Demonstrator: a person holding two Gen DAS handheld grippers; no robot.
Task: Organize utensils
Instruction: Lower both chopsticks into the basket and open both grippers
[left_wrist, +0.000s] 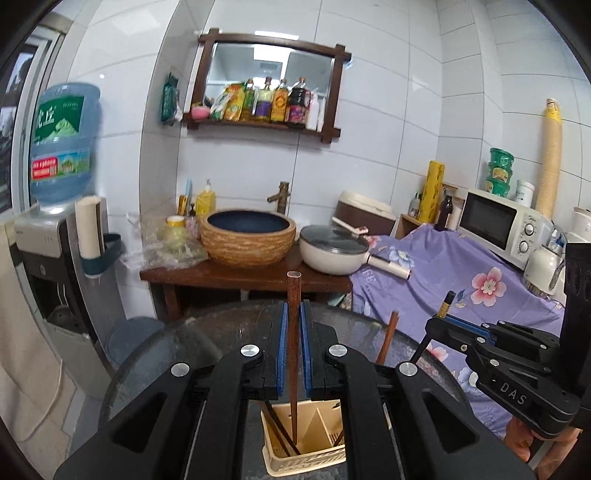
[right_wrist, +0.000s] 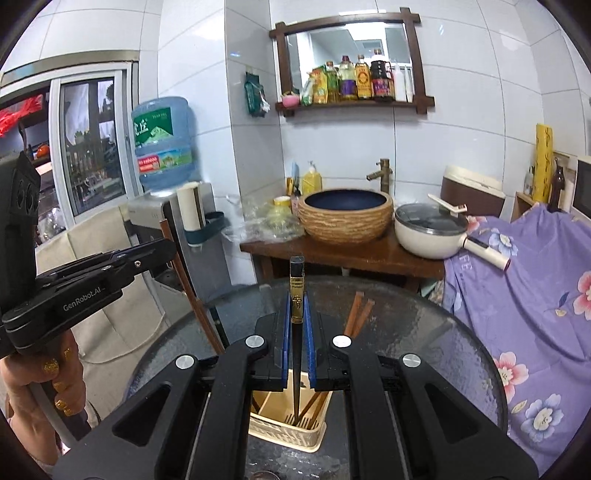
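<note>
Chopsticks are in both grips: the left gripper (left_wrist: 294, 325) is clamped tight on a brown chopstick (left_wrist: 294, 295), its lower tip hanging inside the caddy (left_wrist: 295, 469); the right gripper (right_wrist: 297, 321) is pinched just as tight on a black chopstick (right_wrist: 297, 280) with a gold band, its point down among the sticks already standing in the same caddy. That caddy sits near the table's (right_wrist: 424, 332) close edge, with two more brown sticks (right_wrist: 356, 314) showing beyond the right jaws. To my eye the risk is crowding: two long sticks going into one small bin could cross, snag on those already there, or tip the light caddy. A tilted release could drop one onto the glass.
</note>
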